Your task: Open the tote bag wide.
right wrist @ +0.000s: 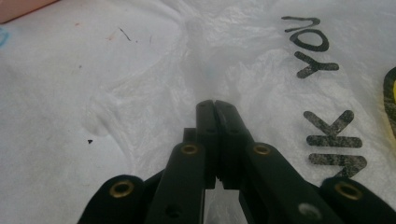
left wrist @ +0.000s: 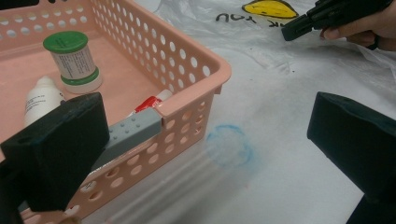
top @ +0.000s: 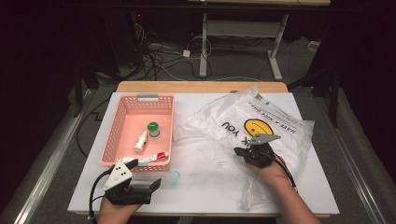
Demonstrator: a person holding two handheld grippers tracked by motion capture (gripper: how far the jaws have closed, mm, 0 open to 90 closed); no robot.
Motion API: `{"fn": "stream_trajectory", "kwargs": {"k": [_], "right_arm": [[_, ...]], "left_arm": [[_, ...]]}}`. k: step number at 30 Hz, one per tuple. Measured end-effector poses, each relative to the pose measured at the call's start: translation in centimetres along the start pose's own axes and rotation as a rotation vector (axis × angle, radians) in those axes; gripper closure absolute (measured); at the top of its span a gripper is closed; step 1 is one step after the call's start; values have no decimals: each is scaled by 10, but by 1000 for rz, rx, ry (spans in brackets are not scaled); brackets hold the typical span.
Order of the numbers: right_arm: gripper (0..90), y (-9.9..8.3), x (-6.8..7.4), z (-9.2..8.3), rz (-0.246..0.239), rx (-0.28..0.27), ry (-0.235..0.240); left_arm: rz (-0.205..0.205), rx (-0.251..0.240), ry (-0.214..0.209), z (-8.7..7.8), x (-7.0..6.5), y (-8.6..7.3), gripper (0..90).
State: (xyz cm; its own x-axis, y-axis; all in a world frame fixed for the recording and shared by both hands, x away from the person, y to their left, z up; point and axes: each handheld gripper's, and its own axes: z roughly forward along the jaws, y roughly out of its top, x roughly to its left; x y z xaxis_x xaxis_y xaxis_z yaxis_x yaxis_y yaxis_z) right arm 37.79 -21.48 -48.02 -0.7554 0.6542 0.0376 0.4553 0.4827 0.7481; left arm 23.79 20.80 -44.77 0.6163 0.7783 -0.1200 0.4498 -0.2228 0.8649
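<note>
Left gripper (top: 144, 176) jaws spread wide; right gripper (top: 239, 151) jaws pressed together

Translucent white plastic bag (top: 261, 122) printed with yellow smiley and black lettering; perforated pink plastic basket (top: 122, 119); green-capped white jar (top: 153, 130).

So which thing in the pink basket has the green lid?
The small round jar standing upright. Its lid is green; the white dropper bottle beside it is all white, and the tube by the near wall has red on it.

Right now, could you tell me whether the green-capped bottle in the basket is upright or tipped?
Upright: the green-capped bottle stands on its base, cap up, in the pink basket.
</note>
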Motion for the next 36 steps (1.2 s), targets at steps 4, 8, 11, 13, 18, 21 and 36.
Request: {"fn": "stream_trajectory", "kwargs": {"k": [4,8,11,13,18,21,36], "right_arm": [[900,1,0,-2,-1,-19,-3],[900,1,0,-4,0,-31,-8],[900,2,0,-4,1,-37,-7],[900,2,-1,-5,5,-42,-5],[900,4,-2,-10,11,-76,-1],[900,5,-3,-15,11,-107,-4],[900,10,-7,-38,47,-232,-39]], "left_arm": [[0,0,0,0,0,0,0],[1,1,-1,0,0,0,0],[1,2,-2,1,0,0,0],[1,1,-2,0,0,0,0],[0,0,-1,0,1,0,0],[-1,-2,-1,0,1,0,0],[-2,-1,2,0,1,0,0]]}}
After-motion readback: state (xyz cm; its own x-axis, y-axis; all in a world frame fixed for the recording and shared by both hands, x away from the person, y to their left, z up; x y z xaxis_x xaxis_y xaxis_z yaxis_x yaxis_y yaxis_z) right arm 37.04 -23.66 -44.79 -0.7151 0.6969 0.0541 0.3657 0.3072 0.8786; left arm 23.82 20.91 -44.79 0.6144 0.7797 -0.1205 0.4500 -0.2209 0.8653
